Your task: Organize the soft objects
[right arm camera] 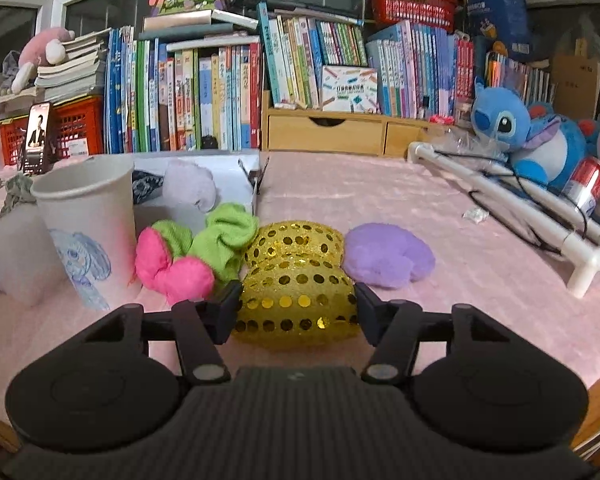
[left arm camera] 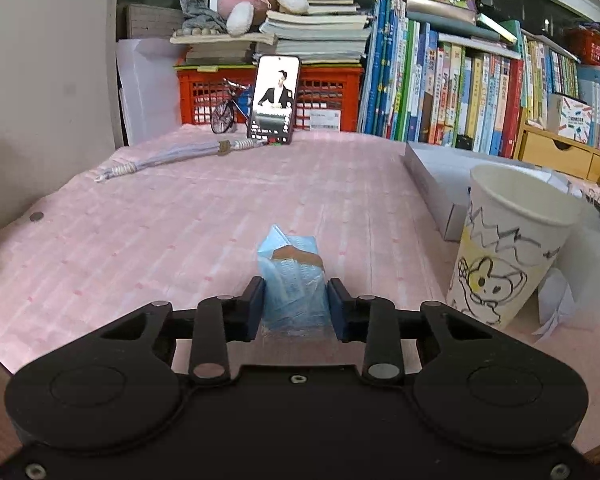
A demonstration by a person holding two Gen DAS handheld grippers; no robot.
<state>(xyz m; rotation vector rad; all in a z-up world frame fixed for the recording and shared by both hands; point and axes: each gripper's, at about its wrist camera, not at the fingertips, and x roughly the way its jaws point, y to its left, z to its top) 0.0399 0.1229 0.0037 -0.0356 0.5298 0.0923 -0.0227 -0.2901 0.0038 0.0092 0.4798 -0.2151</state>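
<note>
My left gripper [left arm camera: 296, 304] is shut on a blue tissue pack [left arm camera: 290, 276] in clear wrap with a brown tape strip, low over the pink tablecloth [left arm camera: 180, 220]. My right gripper [right arm camera: 298, 304] has its jaws closed against the sides of a gold sequined soft piece [right arm camera: 296, 280] lying on the cloth. Beside it lie a pink and green cloth scrunchie [right arm camera: 192, 252] on the left and a purple plush pad [right arm camera: 384, 256] on the right. A pale lilac plush [right arm camera: 188, 190] rests in the open white box [right arm camera: 236, 168] behind.
A drawn-on paper cup [left arm camera: 504, 248] stands right of the left gripper, before a grey box [left arm camera: 440, 176]. Another paper cup [right arm camera: 88, 224] stands left of the scrunchie. A phone [left arm camera: 274, 100], a toy bicycle, books, a white pipe rack [right arm camera: 520, 200] and a Stitch plush [right arm camera: 532, 140] line the edges.
</note>
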